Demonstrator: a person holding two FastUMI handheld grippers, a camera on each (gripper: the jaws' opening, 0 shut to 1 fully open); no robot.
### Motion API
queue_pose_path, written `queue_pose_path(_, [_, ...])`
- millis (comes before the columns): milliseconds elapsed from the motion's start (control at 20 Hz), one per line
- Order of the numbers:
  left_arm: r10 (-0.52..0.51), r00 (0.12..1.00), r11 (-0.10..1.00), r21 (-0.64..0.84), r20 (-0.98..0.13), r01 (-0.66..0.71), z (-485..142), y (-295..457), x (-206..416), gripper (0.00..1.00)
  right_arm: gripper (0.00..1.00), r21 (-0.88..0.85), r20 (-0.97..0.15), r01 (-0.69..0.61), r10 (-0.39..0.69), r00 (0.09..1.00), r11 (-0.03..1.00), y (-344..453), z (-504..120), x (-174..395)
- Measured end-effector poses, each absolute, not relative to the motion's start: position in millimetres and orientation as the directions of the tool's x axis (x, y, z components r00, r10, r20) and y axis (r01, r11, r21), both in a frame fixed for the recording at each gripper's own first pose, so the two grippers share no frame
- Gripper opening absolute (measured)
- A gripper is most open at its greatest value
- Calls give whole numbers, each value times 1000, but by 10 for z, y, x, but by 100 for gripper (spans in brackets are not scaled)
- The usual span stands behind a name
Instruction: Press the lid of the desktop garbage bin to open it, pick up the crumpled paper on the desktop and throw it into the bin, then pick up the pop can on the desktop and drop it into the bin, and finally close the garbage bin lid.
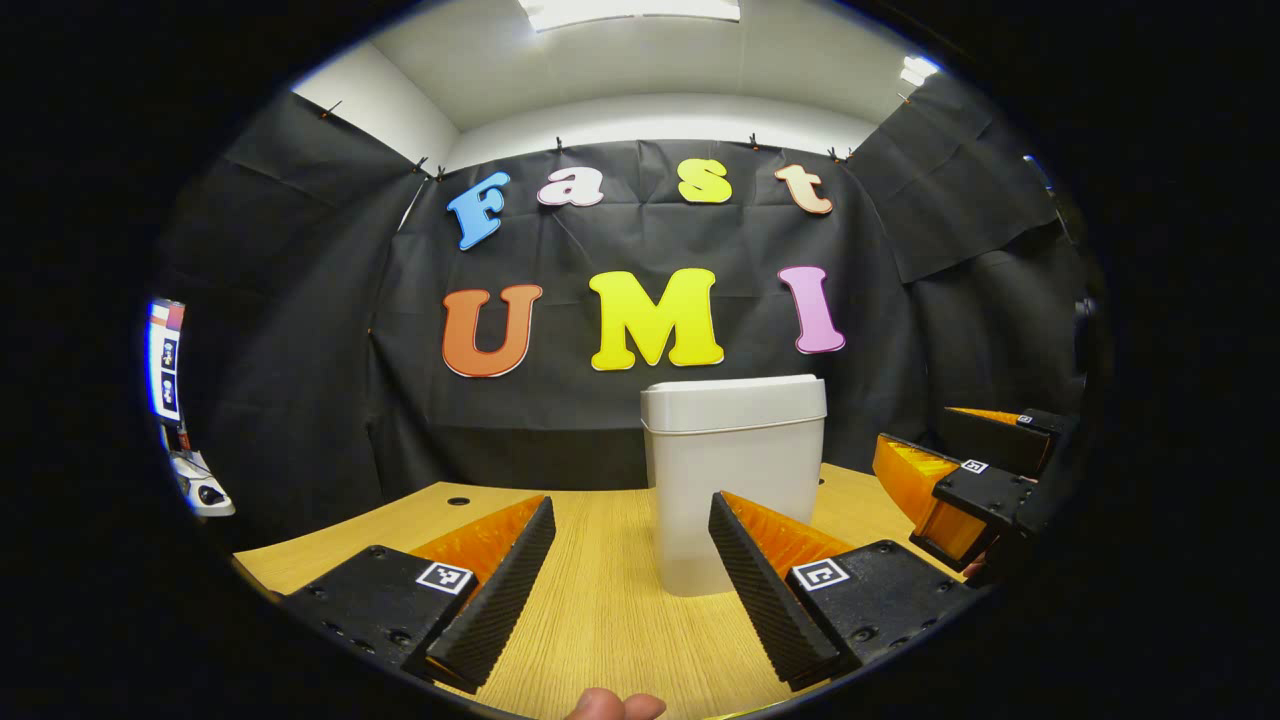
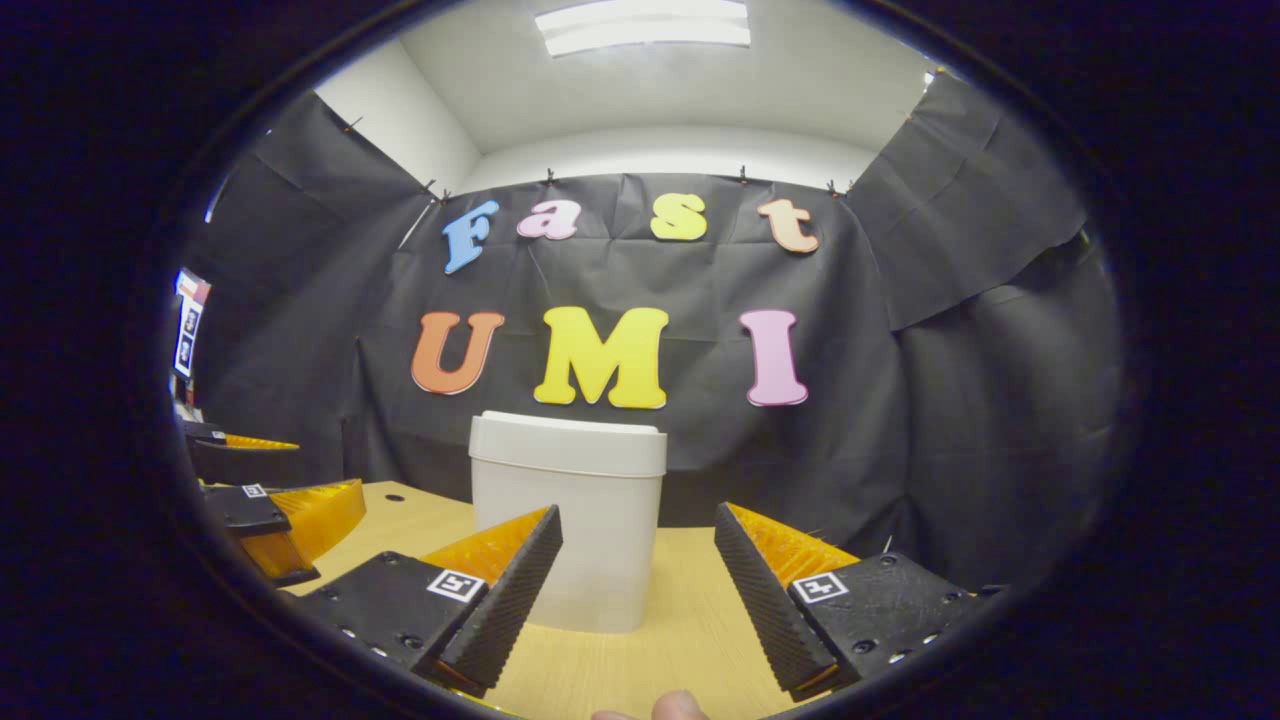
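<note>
A white desktop garbage bin (image 1: pixel 735 480) stands on the wooden table with its lid (image 1: pixel 735 402) down; the right gripper view has the bin (image 2: pixel 568 530) too, lid (image 2: pixel 570 443) flat. My left gripper (image 1: pixel 632 520) hovers low over the table, open, nothing between its fingers, the bin just beyond its right finger. My right gripper (image 2: pixel 637 530) is open as well, the bin behind its left finger. Each gripper appears in the other's view: the right one (image 1: pixel 965 470) at the right edge, the left one (image 2: pixel 265 500) at the left edge.
The wooden table (image 1: pixel 600 610) runs back to the black cloth wall, with a small round cable hole (image 1: pixel 458 500) near its far left. A fingertip (image 1: pixel 610 706) shows at the bottom edge of the left gripper view.
</note>
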State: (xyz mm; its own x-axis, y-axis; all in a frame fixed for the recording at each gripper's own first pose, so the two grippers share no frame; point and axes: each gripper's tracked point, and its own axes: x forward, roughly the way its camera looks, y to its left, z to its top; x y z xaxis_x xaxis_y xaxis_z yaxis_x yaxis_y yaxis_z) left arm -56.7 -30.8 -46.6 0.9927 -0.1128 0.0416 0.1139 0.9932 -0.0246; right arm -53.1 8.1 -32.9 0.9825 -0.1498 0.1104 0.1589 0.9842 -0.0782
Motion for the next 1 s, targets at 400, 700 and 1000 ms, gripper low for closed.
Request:
queue_pose_path(400, [-105, 994, 994, -35, 32, 106, -474, -236, -552, 100, 98, -80, 109, 149, -140, 984, 986, 214, -348, -505])
queue_pose_path(700, [-101, 994, 994, -29, 33, 102, -467, -202, -563, 100, 95, -70, 122, 162, -153, 981, 984, 198, -282, -523])
queue_pose_path(1000, [-83, 996, 996, -34, 42, 85, -416, -127, -562, 99, 96, -72, 128, 169, -159, 979, 983, 250, -269, -499])
